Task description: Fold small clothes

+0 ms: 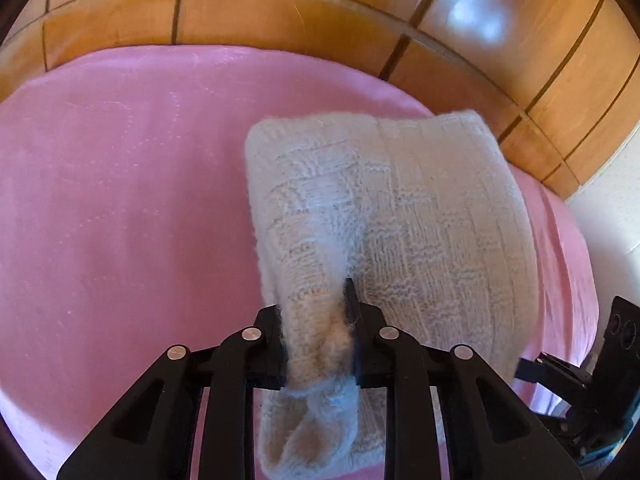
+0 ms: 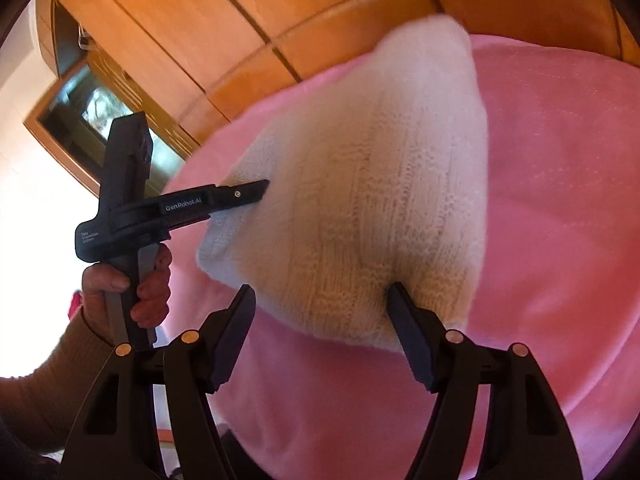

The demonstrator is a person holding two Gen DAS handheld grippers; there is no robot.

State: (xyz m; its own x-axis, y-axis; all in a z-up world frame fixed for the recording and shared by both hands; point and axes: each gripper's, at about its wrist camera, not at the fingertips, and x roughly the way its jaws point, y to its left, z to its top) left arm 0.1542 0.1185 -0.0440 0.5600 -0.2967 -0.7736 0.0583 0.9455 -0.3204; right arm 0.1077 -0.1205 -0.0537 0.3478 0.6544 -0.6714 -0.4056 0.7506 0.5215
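While the left gripper (image 1: 316,320) pinches a bunched corner of the cream knitted garment (image 1: 400,208), only that small wad sits between its pads, so I reckon a tug could slip it free. Ahead of the jaws the pink blanket (image 1: 120,200) lies open; beyond it the wooden headboard (image 1: 280,12) closes things off.

From the right wrist, the right gripper (image 2: 320,304) stands spread, the garment's near hem between its fingers but unpressed; closing late could miss it. The person's hand (image 2: 132,284) works close by to the left.
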